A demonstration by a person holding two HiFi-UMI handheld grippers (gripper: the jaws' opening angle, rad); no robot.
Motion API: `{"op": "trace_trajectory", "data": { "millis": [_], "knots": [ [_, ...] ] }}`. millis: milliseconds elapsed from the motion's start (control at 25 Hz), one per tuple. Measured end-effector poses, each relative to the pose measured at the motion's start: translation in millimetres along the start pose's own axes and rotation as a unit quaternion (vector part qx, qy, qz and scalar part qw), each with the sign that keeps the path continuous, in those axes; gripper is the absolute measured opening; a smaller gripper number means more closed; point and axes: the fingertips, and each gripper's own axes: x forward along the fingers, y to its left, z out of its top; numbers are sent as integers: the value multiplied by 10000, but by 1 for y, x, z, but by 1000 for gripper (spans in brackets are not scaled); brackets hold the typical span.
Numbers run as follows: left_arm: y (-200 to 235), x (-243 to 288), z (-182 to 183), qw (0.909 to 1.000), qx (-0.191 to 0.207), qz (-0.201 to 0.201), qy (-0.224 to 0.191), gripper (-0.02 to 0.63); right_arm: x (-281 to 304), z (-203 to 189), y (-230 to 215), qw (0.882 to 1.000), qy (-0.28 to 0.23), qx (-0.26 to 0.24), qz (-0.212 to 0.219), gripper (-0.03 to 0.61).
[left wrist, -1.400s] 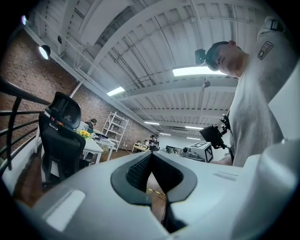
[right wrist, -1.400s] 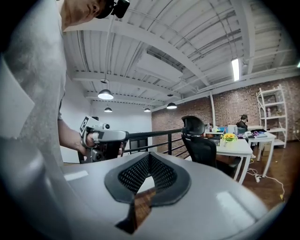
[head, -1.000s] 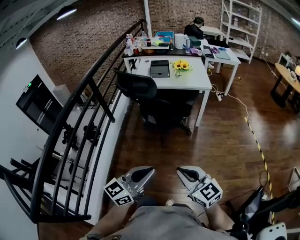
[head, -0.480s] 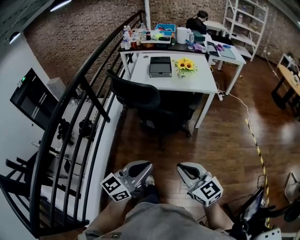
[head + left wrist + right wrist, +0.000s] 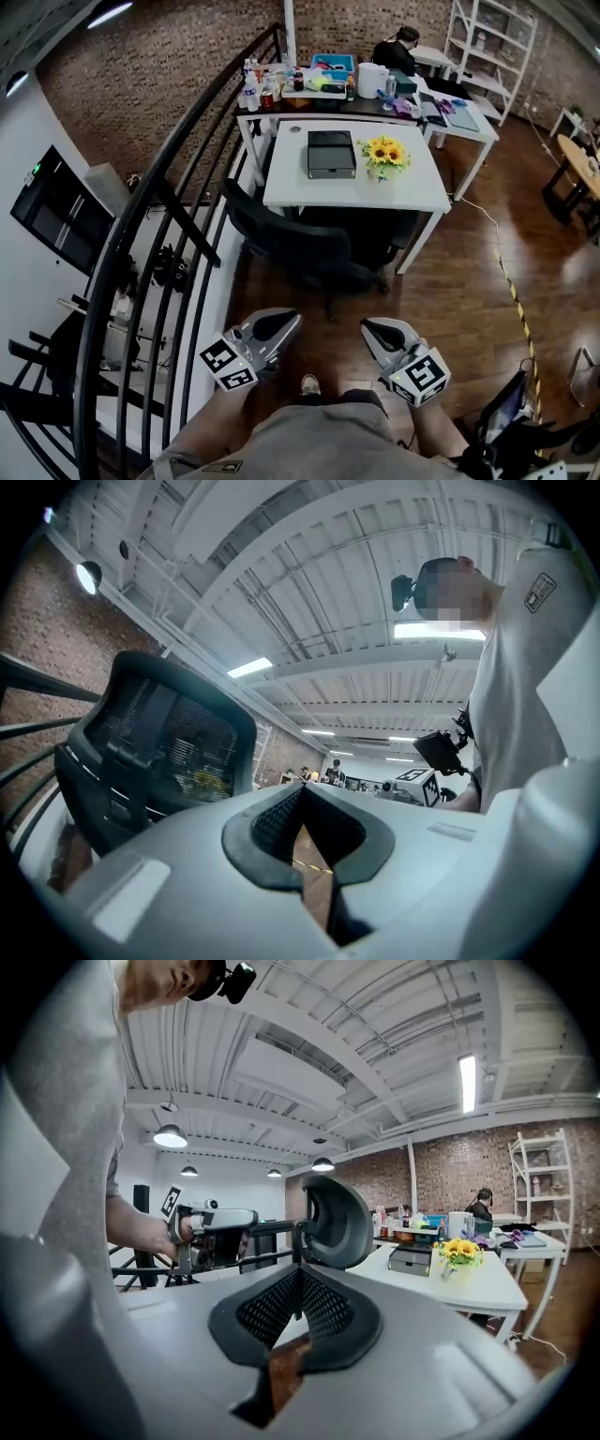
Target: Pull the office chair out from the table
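Left hand-held gripper and right hand-held gripper hover short of office chair.

Ahead of the left claw and the right claw, dark polished wooden floor, glossy under the lamps. Far ahead of both, a red-brown brick wall. Left of the left claw, a black metal railing slanting away toward the brick; past it, a white wall with a black screen. Far ahead and right of the right claw, white open shelving; further right, at the edge, a wooden table. Just right of the right claw, yellow-and-black striped tape along the boards. Overhead, a white beamed ceiling with a strip light and round pendant lamps.
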Motion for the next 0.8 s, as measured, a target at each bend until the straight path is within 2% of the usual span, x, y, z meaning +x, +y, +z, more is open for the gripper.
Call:
{"op": "trace_trajectory", "data": {
  "millis": [320, 520, 600, 800],
  "knots": [
    [83, 0, 28, 9995, 159, 258, -70, 2, 49, 19, -46, 9997, -2, -62, -222, 6],
    [133, -6, 40, 9963, 526, 677, -41, 2, 78, 31, -80, 9995, -206, -191, -126, 23],
    [154, -15, 46, 9940, 624, 899, -13, 2, 86, 36, -87, 9994, -258, -242, -25, 96],
    [200, -34, 67, 9886, 842, 1243, 79, 15, 108, 41, -99, 9988, -257, -348, 229, 189]
  ]
}}
